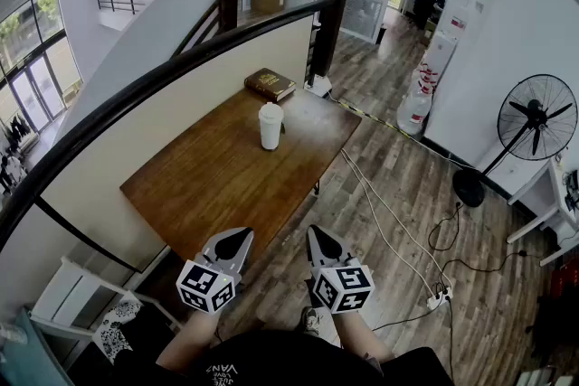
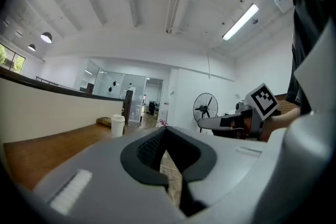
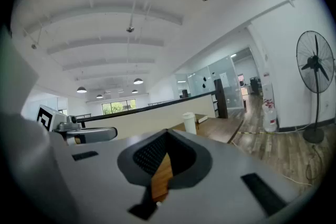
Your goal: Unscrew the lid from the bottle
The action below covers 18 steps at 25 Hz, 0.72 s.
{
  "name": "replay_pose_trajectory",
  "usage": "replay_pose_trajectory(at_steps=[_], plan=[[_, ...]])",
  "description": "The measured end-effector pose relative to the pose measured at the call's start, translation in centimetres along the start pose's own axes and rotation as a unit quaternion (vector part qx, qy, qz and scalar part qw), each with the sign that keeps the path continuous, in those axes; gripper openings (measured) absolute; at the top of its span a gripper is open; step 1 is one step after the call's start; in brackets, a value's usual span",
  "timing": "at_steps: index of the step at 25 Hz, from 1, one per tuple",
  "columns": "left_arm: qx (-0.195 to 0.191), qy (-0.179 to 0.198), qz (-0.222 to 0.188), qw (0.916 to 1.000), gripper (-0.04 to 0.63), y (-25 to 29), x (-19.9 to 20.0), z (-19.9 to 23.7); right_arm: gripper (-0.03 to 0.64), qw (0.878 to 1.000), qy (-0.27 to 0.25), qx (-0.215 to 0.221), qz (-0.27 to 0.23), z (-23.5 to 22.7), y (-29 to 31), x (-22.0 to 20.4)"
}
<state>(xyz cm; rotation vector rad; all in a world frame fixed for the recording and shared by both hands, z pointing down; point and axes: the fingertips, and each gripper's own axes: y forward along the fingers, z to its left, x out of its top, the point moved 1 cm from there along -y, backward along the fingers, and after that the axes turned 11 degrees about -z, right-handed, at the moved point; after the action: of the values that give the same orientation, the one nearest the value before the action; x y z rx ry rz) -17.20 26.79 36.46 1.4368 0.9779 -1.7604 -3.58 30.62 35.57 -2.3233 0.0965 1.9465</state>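
Right now the white bottle (image 1: 270,129) stands upright toward the far end of the wooden table (image 1: 204,185), just short of the brown book (image 1: 270,84) that lies at the far corner, with its lid (image 1: 270,109) seated on top. It looks like a light, stiff, smooth-walled container, tall for its base, so it would probably tip or spin under a one-sided push. A sensible hold is one gripper squeezing the body below the lid while the other clamps across the lid's rim to turn it. Its walls are opaque, so what it holds, if anything, cannot be told. The left gripper (image 1: 241,236) and right gripper (image 1: 317,235) are both clenched on nothing, hovering off the table's near corner, well apart from the bottle.
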Motion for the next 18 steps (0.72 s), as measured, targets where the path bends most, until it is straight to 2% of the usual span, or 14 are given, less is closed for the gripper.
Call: replay_pose_trajectory(at_steps=[7,8,9,10,11,18], plan=[[-0.001,-0.007,-0.022,0.9997,0.011,4.0,0.1,-1.2,0.012,0.997,0.039,0.060,-0.018,-2.4,1.7,1.4],[0.001,-0.012,-0.023,0.9997,0.060,4.7,-0.1,-1.3,0.014,0.996,0.045,0.071,-0.018,-2.9,2.0,1.4],[0.005,-0.017,-0.024,0.9996,0.126,5.5,-0.4,-1.5,0.060,0.995,0.051,0.083,-0.017,-3.5,2.3,1.5],[0.009,-0.019,-0.023,0.9995,0.155,6.3,-0.6,-1.6,0.129,0.994,0.057,0.093,-0.013,-4.2,2.6,1.5],[0.015,-0.018,-0.022,0.9995,0.157,7.2,-0.9,-1.7,0.159,0.993,0.058,0.101,-0.008,-5.1,3.0,1.4],[0.074,-0.017,-0.014,0.9970,0.224,11.9,-3.3,-2.8,0.210,0.988,0.048,0.142,0.024,-11.0,4.2,1.5]])
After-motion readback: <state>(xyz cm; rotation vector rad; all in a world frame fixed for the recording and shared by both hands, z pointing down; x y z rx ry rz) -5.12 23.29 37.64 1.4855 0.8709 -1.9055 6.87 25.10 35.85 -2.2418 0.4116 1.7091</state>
